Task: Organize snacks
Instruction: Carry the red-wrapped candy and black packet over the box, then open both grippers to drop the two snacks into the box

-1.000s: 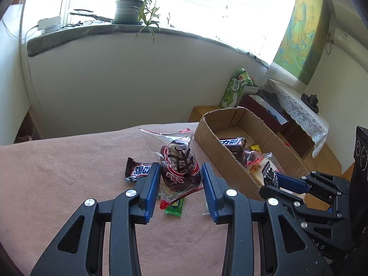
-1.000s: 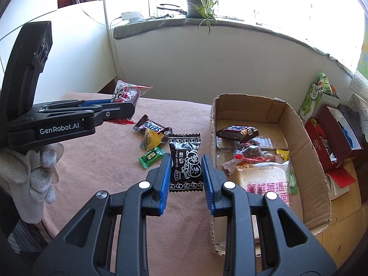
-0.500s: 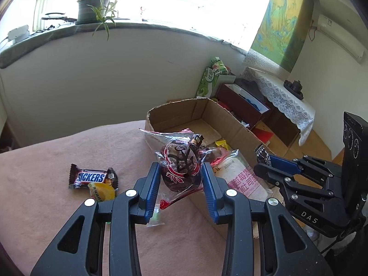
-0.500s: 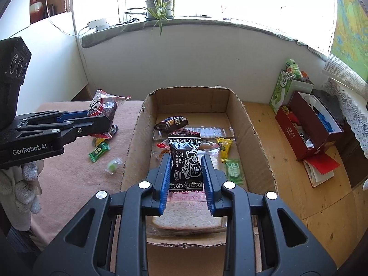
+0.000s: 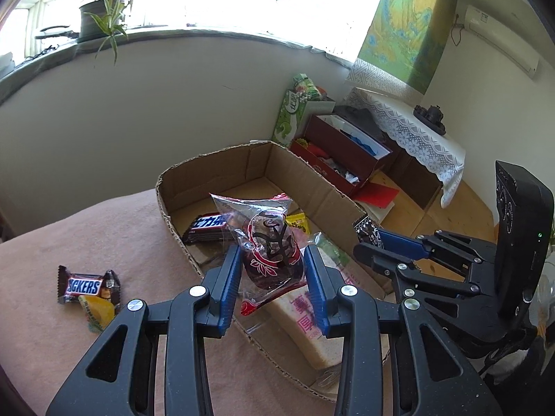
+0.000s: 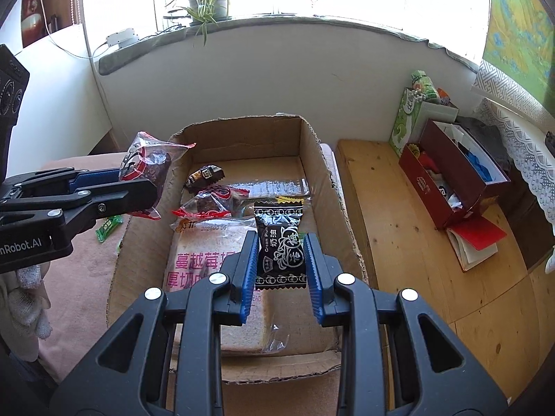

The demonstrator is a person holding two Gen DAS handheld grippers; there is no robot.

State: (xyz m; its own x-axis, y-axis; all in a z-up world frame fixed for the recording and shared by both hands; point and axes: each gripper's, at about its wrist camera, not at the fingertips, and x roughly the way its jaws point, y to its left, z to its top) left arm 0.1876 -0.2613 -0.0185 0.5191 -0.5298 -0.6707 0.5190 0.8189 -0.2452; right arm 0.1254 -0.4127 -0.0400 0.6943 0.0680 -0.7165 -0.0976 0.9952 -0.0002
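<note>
- The red snack pack (image 5: pixel 272 253) is pinched between the blue pads of the left gripper (image 5: pixel 272 270), held up over the near left wall of the box (image 5: pixel 312 187).
- The black plum candy (image 6: pixel 281 249) is clamped in the right gripper (image 6: pixel 281 263), held above the bread (image 6: pixel 201 260) in the box.
- A chocolate bar (image 5: pixel 206 227) lies inside the box too.
- A Snickers (image 5: pixel 81 287) rests on the pink cloth (image 5: pixel 69 235), left of the box.

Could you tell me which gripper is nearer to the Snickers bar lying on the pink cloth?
Left. The left gripper, shut on a dark red snack packet, is at the box's cloth-side wall, beside the Snickers bar. The right gripper is over the cardboard box, farther away.
</note>
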